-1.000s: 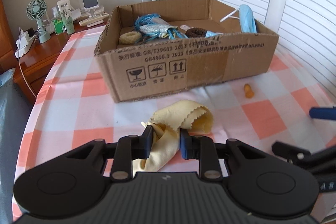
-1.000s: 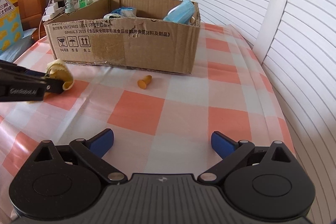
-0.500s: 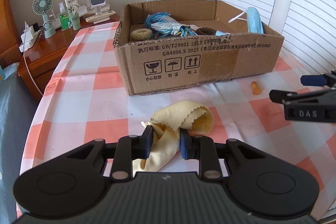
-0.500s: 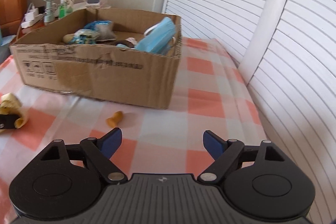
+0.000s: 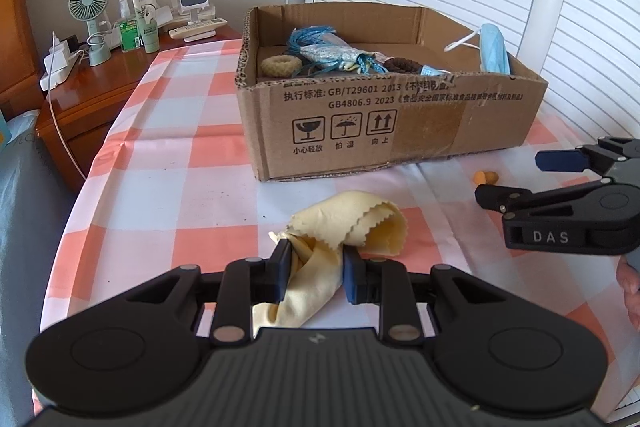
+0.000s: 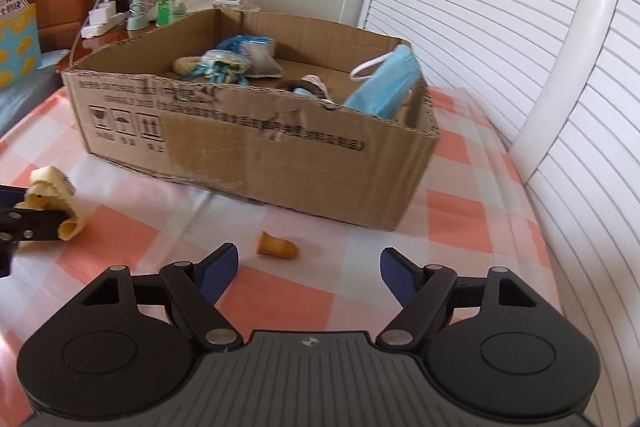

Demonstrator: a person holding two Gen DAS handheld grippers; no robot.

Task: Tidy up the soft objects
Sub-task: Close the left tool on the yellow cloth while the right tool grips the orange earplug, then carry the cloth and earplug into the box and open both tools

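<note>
Cloth point(image 5: 344, 227), pale yellow with pinked edges, pinched in the clenched left gripper point(image 5: 314, 269) and bunched over the checked tablecloth point(image 5: 168, 187), presumably lifted that way for a carry to the box. Right gripper point(image 6: 308, 273) beside it, jaws closing with nothing yet between them, aimed at the small orange earplug point(image 6: 277, 247) lying just ahead on the cloth-covered table, apparently the next soft thing to collect; "DAS" stamped on its side in the left wrist view. Cardboard box point(image 5: 392, 131) beyond both, on the table, serving as the collecting place: already loaded with a beige hair tie point(image 5: 280, 65), a tangle of blue string point(image 5: 310, 37), a dark scrunchie point(image 5: 402, 65) and a blue face mask point(image 5: 494, 49) leaning on the far right wall. Printed on the box front: "GB/T29601 2013", "GB4806.9 2023", Chinese text, plus fragile, keep-dry and this-way-up pictograms. Farther left, on a wooden nightstand point(image 5: 92, 95), a green desk fan point(image 5: 89, 3) and bottles, labels too small to read.
</note>
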